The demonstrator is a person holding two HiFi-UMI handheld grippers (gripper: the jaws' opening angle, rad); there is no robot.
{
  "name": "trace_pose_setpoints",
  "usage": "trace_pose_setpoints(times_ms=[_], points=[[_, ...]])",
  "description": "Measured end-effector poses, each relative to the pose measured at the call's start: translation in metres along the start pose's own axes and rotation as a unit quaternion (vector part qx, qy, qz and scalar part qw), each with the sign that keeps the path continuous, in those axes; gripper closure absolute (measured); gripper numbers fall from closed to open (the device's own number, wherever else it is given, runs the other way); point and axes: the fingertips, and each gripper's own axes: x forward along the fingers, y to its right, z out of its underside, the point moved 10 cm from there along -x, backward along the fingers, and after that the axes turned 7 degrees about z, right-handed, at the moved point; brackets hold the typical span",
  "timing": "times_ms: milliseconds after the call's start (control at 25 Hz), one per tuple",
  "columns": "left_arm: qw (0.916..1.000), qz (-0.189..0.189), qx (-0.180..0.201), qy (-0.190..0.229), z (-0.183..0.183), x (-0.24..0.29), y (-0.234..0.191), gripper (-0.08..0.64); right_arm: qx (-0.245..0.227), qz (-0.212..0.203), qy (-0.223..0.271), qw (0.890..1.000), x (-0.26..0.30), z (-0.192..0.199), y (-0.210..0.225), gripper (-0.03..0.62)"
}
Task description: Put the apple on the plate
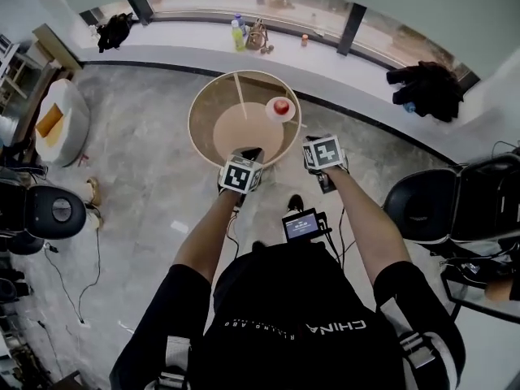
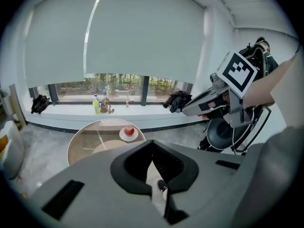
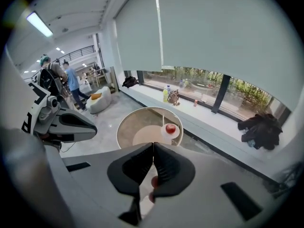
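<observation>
A red apple (image 1: pixel 280 105) rests on a small white plate (image 1: pixel 271 114) at the far right edge of a round glass table (image 1: pixel 207 112). The apple (image 2: pixel 129 130) and plate (image 2: pixel 121 136) show again in the left gripper view, and the apple (image 3: pixel 170 128) on its plate (image 3: pixel 176 134) in the right gripper view. Both grippers hang in the air over the floor, just short of the table's near edge. My left gripper (image 1: pixel 249 154) (image 2: pixel 152 145) has its jaws together with nothing between them. My right gripper (image 1: pixel 314 143) (image 3: pixel 153 147) is shut and empty as well.
A window ledge (image 1: pixel 187 35) behind the table carries bottles (image 1: pixel 237 32), a small bag and a heap of black clothing (image 1: pixel 424 88). Black chairs (image 1: pixel 455 205) stand at the right, another (image 1: pixel 41 211) at the left beside a white seat (image 1: pixel 58 120). Cables trail across the floor.
</observation>
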Motion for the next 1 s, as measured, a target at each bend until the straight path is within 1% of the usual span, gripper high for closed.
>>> trace_pose_setpoints(times_ms=[120, 200, 320, 440, 520, 600, 680, 800, 840, 960, 1000], points=[[0.9999, 0.012, 0.005, -0.004, 0.024, -0.008, 0.014, 0.543, 0.006, 0.005, 0.001, 1.000, -0.018, 0.025, -0.017, 0.563], [0.9998, 0.018, -0.010, -0.006, 0.036, -0.014, 0.020, 0.543, 0.003, 0.010, 0.000, 1.000, -0.029, 0.037, -0.029, 0.561], [0.9993, 0.018, -0.031, -0.012, 0.052, -0.020, 0.032, 0.543, -0.016, 0.012, -0.006, 1.000, -0.042, 0.056, -0.042, 0.562], [0.9992, 0.021, -0.029, -0.014, 0.061, -0.021, 0.049, 0.543, -0.044, 0.009, -0.012, 0.999, -0.050, 0.069, -0.042, 0.563], [0.9998, 0.010, -0.017, -0.011, 0.059, -0.023, 0.055, 0.543, -0.062, 0.008, -0.016, 0.998, -0.054, 0.071, -0.039, 0.563], [0.9998, -0.003, -0.017, -0.010, 0.051, -0.029, 0.058, 0.543, -0.064, 0.006, -0.012, 0.998, -0.061, 0.067, -0.034, 0.563], [0.9997, -0.006, -0.021, -0.010, 0.044, -0.030, 0.064, 0.543, -0.061, -0.002, -0.005, 0.998, -0.067, 0.065, -0.026, 0.563], [0.9997, -0.006, -0.015, -0.016, 0.036, -0.022, 0.074, 0.543, -0.061, -0.012, 0.006, 0.998, -0.071, 0.067, -0.014, 0.563], [0.9998, -0.003, -0.009, -0.018, 0.035, -0.021, 0.079, 0.543, -0.061, -0.015, 0.007, 0.998, -0.071, 0.068, -0.011, 0.563], [0.9991, 0.001, 0.031, -0.028, 0.029, -0.020, 0.095, 0.543, -0.063, -0.020, 0.010, 0.998, -0.071, 0.069, -0.006, 0.563], [0.9988, 0.003, 0.038, -0.030, 0.028, -0.019, 0.098, 0.543, -0.063, -0.021, 0.012, 0.998, -0.071, 0.069, -0.005, 0.563]])
